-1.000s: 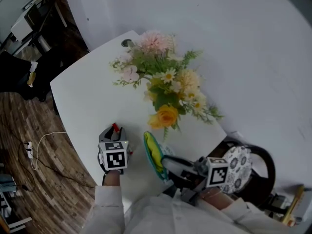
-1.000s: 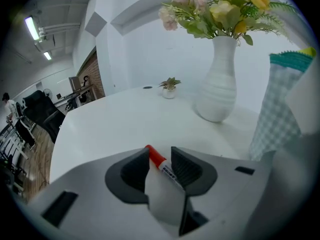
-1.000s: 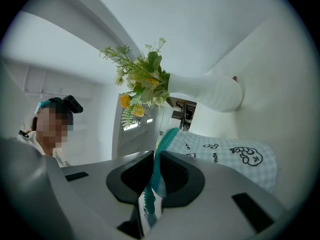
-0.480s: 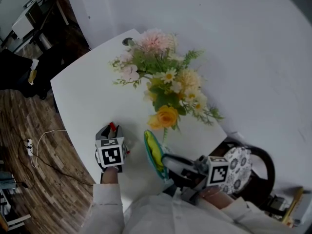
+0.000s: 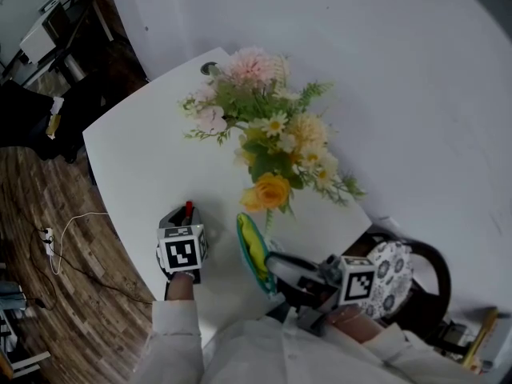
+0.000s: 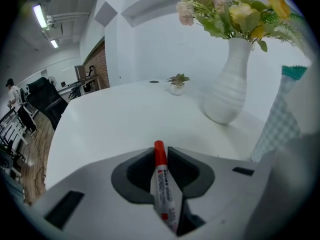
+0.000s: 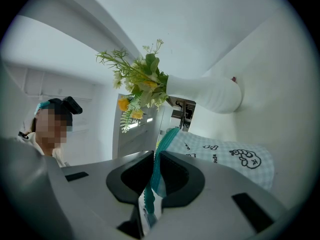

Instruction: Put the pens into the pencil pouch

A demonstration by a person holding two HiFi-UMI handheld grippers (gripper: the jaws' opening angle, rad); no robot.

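Note:
A white marker pen with a red cap [image 6: 161, 179] lies between the jaws of my left gripper [image 6: 160, 153]. The jaws have just been closing and now press on the pen's barrel. In the head view the red cap [image 5: 190, 207] sticks out ahead of the left gripper [image 5: 186, 217], over the white table near its front edge. My right gripper [image 7: 153, 156] is shut on the teal zipper edge of a pale checked pencil pouch [image 7: 225, 154]. It holds the pouch [image 5: 252, 250] up with the mouth facing left, just right of the left gripper. The right gripper [image 5: 276, 266] sits low in the head view.
A white vase [image 6: 227, 84] with a large flower bouquet [image 5: 268, 134] stands right behind the pouch. A small potted plant [image 6: 176, 82] sits at the far table edge. The white table [image 5: 144, 150] ends at the left over a wooden floor with a cable. A chair [image 5: 424, 274] stands at lower right.
The left gripper has rolled slightly and its jaws have narrowed onto the pen. The right gripper and the pouch have not moved.

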